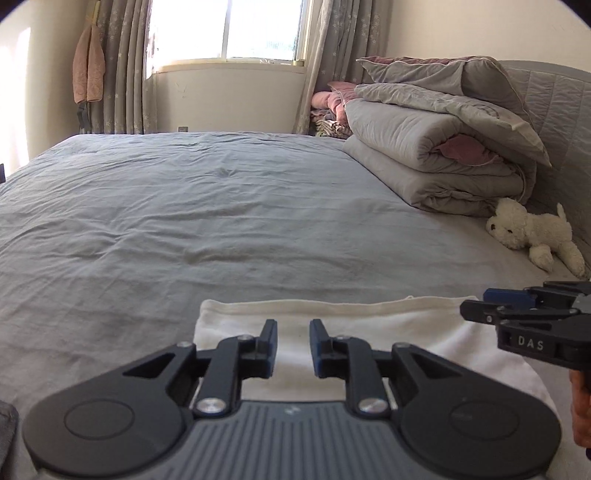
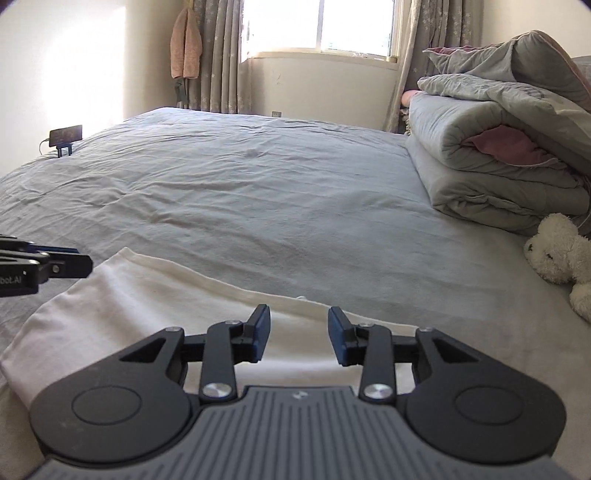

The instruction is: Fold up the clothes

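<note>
A white garment lies folded flat on the grey bed sheet, its far edge a straight seam. My left gripper hovers over the garment's left part, open, a narrow gap between its blue pads and nothing in it. In the left wrist view my right gripper comes in side-on from the right edge over the garment's far right corner. In the right wrist view the same garment spreads under my right gripper, which is open with nothing between its fingers. The left gripper shows at that view's left edge.
A stack of folded grey quilts fills the far right of the bed, with a white plush toy in front of it. A phone on a stand sits at the bed's far left edge. Curtains and a window lie beyond.
</note>
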The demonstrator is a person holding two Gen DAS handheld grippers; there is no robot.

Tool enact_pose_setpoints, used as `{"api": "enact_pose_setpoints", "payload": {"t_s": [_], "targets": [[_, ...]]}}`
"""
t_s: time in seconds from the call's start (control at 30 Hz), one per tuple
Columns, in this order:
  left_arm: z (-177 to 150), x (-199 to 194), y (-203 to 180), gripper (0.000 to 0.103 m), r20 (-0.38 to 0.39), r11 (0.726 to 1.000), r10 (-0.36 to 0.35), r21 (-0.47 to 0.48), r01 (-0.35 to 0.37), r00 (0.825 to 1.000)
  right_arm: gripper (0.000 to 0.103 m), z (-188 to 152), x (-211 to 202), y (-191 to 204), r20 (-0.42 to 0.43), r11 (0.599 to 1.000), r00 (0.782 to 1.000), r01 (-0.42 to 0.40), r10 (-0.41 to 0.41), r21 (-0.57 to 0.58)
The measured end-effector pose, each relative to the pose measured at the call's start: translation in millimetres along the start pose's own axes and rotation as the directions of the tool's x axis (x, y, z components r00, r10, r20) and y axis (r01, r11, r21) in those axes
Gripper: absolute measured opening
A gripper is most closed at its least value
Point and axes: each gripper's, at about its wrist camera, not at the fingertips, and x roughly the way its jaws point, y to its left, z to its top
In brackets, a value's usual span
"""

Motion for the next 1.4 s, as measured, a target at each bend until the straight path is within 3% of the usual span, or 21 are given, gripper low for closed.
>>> {"api": "enact_pose_setpoints", "payload": {"t_s": [0.07,0.13,0.2,0.23,0.3,0.4,0.73,0.83,0.9,0.97,1.03,1.1,1.2,1.3,1.4], "targets": [[-18.5,7.3,-5.8,0.023,-0.022,0.999,-0.031,-0.022,0.031,0.999,0.039,-15.1,4.9,14.4,-0.031,0.999,0.999,-0.036,0.037,0.027],[-45.6,28.7,-11.7,0.025,-0.072,1.000,0.008,0.027,-0.006,0.997,0.039,-33.2,15.6,28.3,-0.066,0.998,0.997,-0.046,0.048,0.032],[-66.1,33.3,-13.7,0.025,-0.016,0.996,0.018,0.087,-0.017,1.000,0.039,-52.7,30.6,39.3,-0.068,1.000,0.998,0.000,-0.002,-0.025],[-70.0,32.1,-13.7,0.025,0.003,0.996,0.017,0.091,-0.017,1.000,0.041,-58.7,30.5,39.8,-0.028,1.000,1.000,-0.001,0.000,-0.019],[-69.2,30.8,-12.9,0.025,0.003,0.997,0.020,0.077,-0.020,1.000,0.040,-57.2,31.8,37.1,-0.020,1.000,1.000,0.000,0.000,0.020],[-68.5,30.7,-13.2,0.025,0.005,0.997,0.028,0.074,-0.028,1.000,0.040,-55.6,33.8,47.7,-0.019,0.999,0.999,0.038,-0.039,-0.030],[-65.1,29.4,-9.9,0.025,-0.001,0.997,0.018,0.069,-0.018,1.000,0.043,-59.8,25.9,45.1,-0.014,0.998,0.999,0.051,-0.051,-0.024],[-57.3,19.7,0.1,0.023,-0.016,1.000,0.007,0.006,-0.007,1.000,0.047,-52.4,10.0,48.4,-0.021,0.997,0.997,0.073,-0.074,-0.026],[-57.2,3.7,9.4,0.023,-0.007,0.999,-0.013,-0.044,0.013,1.000,0.047,-51.4,-14.0,47.9,0.033,0.999,0.999,0.042,-0.043,0.031],[-61.0,-11.7,11.7,0.023,0.005,0.999,-0.012,-0.035,0.012,1.000,0.046,-54.0,-37.0,53.3,0.081,0.999,0.997,0.006,-0.010,0.045],[-69.6,-19.7,10.2,0.024,0.004,1.000,0.003,0.001,-0.003,1.000,0.046,-63.4,-42.4,64.0,0.048,1.000,0.999,0.012,-0.013,0.024],[-80.0,-18.2,5.9,0.024,0.004,0.999,0.023,0.046,-0.023,1.000,0.046,-81.6,-30.8,80.2,-0.002,0.997,0.998,0.058,-0.058,-0.055],[-91.5,-13.2,-7.5,0.025,0.022,0.982,0.075,0.170,-0.077,0.997,0.047,-92.7,-21.8,95.1,0.017,0.982,0.993,0.114,-0.113,-0.151],[-80.7,-19.9,-1.8,0.025,-0.021,0.992,0.076,0.103,-0.073,0.997,0.048,-84.3,-20.6,87.5,-0.029,0.992,0.993,0.116,-0.118,-0.055],[-81.5,-26.2,11.9,0.025,-0.030,0.995,0.054,0.091,-0.051,0.998,0.048,-95.5,-23.2,88.7,0.015,0.990,0.992,0.130,-0.129,-0.053]]}}
